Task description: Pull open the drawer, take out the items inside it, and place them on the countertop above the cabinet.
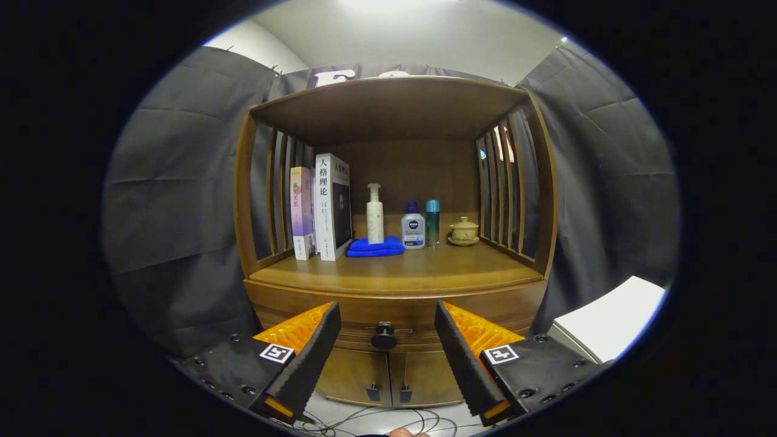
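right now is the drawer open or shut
Shut: the drawer front sits flush with the cabinet, its knob between the open gripper fingers, untouched.

Cabinet [397, 243] w/ open shelf over drawer [394, 315]; drawer shut, knob [383, 335] btwn tool [386, 315] fingers, which stand apart, not touching it. On surface [394, 270], L to R: two books [320, 206] upright, pump bottle [375, 213] behind folded cloth [376, 246], two bottles [422, 224], lidded cup [464, 231]. Two doors [388, 376] below drawer.

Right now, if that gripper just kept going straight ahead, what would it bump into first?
Most likely the drawer knob, centred between the open fingers of the gripper, on the closed drawer front. Depth is unclear.
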{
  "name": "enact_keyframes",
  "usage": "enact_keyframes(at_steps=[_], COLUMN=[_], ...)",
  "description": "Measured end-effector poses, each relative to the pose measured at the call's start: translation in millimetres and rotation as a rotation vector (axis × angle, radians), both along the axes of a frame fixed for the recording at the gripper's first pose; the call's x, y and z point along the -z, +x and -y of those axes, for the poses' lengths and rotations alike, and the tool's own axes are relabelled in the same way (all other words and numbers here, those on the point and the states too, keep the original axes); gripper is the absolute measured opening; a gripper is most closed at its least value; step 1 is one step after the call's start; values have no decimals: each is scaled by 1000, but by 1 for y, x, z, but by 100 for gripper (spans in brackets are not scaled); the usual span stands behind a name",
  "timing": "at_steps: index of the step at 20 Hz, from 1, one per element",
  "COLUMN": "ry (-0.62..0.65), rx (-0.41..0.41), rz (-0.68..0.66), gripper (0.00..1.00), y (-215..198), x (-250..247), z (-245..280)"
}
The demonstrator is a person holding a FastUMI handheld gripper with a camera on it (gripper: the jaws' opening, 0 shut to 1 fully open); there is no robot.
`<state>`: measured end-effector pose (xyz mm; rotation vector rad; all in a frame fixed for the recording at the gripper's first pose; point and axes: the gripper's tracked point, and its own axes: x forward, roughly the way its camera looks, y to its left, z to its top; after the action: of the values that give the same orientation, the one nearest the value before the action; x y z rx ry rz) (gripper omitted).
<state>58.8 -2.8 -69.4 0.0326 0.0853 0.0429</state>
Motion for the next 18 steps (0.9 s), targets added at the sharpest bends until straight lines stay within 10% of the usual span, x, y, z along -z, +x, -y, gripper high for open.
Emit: enact_keyframes(at_steps=[18], ry=[10], rx=[19], rz=[-144], gripper=[98], y=[76], x=[85], z=[2])
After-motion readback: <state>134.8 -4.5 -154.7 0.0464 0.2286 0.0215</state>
